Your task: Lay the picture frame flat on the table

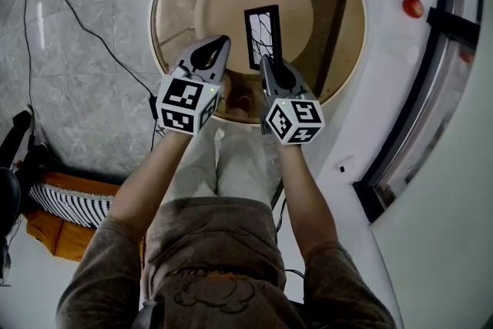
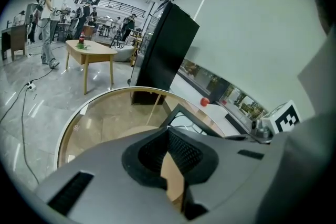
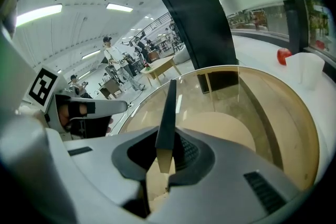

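Your right gripper (image 1: 267, 62) pinches the picture frame (image 1: 263, 35) by its edge, upright over the table (image 1: 339, 27) (left gripper (image 1: 218, 45) slightly apart, empty). Tilt it fast and that thin edge could slip and slam down.

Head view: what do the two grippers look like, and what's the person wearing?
The left gripper and right gripper have grey tapered bodies with black-lined claws. Each carries a white cube of black square markers. The person wears a short-sleeved brown top and light trousers.
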`<state>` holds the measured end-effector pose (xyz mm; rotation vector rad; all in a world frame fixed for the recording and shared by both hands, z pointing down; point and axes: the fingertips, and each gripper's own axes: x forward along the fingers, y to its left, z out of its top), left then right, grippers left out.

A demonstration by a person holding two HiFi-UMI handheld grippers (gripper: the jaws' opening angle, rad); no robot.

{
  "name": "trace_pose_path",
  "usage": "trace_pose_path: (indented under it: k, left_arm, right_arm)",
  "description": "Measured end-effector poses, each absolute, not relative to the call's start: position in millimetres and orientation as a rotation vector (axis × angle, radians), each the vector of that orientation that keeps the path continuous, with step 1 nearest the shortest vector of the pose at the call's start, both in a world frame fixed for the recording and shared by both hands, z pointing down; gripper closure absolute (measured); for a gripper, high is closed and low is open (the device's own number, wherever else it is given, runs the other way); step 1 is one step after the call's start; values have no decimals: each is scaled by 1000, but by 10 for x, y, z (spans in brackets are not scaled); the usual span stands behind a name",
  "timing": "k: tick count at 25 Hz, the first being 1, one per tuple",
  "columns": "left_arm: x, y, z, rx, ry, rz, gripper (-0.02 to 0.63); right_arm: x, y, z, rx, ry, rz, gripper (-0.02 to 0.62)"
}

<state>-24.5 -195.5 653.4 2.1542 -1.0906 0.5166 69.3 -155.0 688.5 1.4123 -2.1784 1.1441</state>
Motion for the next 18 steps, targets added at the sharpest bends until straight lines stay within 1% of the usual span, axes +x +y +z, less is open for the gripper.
trace_pose_path:
  k: [18]
  left_arm:
    - [-353, -1908, 6660, 2130, -1075, 531, 588]
  right_arm:
    - [664, -1474, 7119, 1413, -2133, 1180, 532]
